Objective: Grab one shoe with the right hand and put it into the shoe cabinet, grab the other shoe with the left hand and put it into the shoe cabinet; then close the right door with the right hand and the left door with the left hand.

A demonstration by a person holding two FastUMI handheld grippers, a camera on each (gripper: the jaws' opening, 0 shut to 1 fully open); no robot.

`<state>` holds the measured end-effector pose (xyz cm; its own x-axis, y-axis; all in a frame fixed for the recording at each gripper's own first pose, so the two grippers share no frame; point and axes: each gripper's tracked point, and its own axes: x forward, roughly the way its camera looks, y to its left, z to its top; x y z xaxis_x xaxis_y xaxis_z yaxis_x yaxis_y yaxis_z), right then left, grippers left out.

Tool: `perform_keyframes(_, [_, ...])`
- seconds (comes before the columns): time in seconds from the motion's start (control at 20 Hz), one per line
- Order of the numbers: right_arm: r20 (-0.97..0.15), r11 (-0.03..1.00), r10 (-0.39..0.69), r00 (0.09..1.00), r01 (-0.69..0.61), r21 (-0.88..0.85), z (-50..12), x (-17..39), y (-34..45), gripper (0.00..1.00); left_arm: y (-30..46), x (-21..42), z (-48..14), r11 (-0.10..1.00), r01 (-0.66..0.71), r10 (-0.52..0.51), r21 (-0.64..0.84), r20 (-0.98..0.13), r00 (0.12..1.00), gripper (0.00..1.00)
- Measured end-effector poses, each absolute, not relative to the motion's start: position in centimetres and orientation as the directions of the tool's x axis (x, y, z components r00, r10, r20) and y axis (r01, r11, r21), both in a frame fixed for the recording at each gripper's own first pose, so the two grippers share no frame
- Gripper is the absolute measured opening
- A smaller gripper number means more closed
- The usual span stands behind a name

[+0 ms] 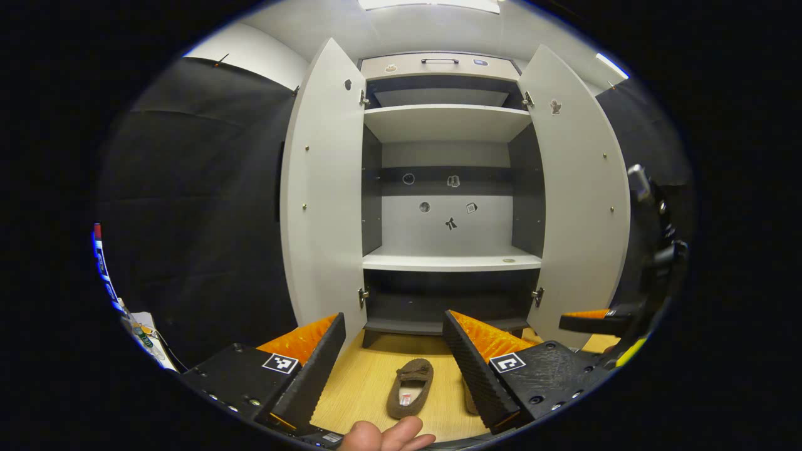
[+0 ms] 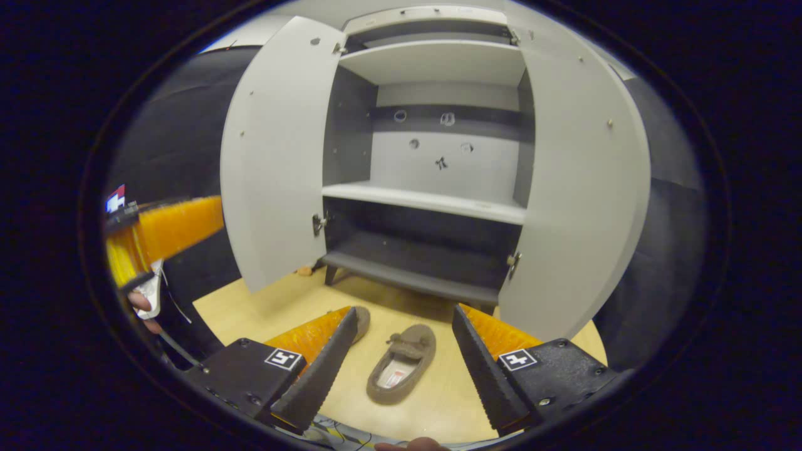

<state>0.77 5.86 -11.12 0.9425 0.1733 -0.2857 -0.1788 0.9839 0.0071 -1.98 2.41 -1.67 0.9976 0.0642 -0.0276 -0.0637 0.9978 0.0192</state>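
Observation:
Two brown slippers lie on the wooden floor in front of the open shoe cabinet (image 1: 448, 262). In the left gripper view one slipper (image 1: 410, 388) lies between the fingers of my left gripper (image 1: 393, 319), which hovers open above it. The other slipper (image 1: 468, 399) peeks out behind the right finger. In the right gripper view my right gripper (image 2: 404, 312) is open above a slipper (image 2: 401, 363), and the second slipper (image 2: 361, 322) is half hidden by its left finger. Both doors (image 1: 322, 188) (image 1: 579, 188) stand wide open.
The cabinet's shelves (image 2: 426, 200) hold nothing, with a dark low shelf (image 2: 407, 275) at the bottom. Black cloth walls flank the cabinet. The right gripper (image 1: 589, 321) shows at the right edge of the left gripper view, the left gripper (image 2: 169, 228) at the left of the right gripper view. A thumb (image 1: 388, 435) is at the bottom.

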Motion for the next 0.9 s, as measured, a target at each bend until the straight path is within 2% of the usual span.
perform_keyframes(0.25, [-0.387,0.95,0.232,0.893,-0.293,-0.106,-19.0,4.7,10.2,0.99,3.3,-5.0,-7.4,0.998,-0.047,0.053,0.044,-0.157,0.986,0.95])
perform_keyframes(0.45, [-0.532,0.968,0.177,0.828,-0.243,-0.056,-25.4,8.0,10.6,0.99,3.7,-6.2,-12.7,1.0,-0.028,0.031,0.014,-0.231,0.972,0.95])
perform_keyframes(0.55, [-0.567,0.977,0.153,0.81,-0.21,-0.036,-27.5,8.3,10.9,0.98,4.8,-6.3,-14.5,0.999,-0.043,0.034,-0.031,-0.252,0.967,0.95])
perform_keyframes(0.7, [-0.586,0.983,0.044,0.809,-0.139,-0.118,-29.3,9.4,9.6,0.97,7.3,-6.4,-16.2,0.993,-0.079,0.053,-0.084,-0.276,0.96,0.95])
perform_keyframes(0.75, [-0.603,0.985,0.044,0.796,-0.134,-0.105,-29.8,9.4,9.9,0.96,8.3,-6.5,-16.1,0.992,-0.089,0.062,-0.087,-0.275,0.959,0.95])
perform_keyframes(0.8, [-0.636,0.986,0.064,0.769,-0.149,-0.081,-30.3,9.2,10.6,0.9,9.3,-6.8,-16.0,0.992,-0.098,0.073,-0.08,-0.273,0.959,0.95])
perform_keyframes(0.85, [-0.629,0.984,0.031,0.777,-0.134,-0.117,-30.2,9.5,10.1,0.81,10.4,-7.2,-16.1,0.993,-0.104,0.083,-0.063,-0.272,0.959,0.95])
perform_keyframes(0.9, [-0.609,0.979,-0.054,0.791,-0.077,-0.187,-29.5,10.1,8.0,0.64,11.4,-7.5,-16.1,0.993,-0.105,0.089,-0.045,-0.273,0.958,0.96])
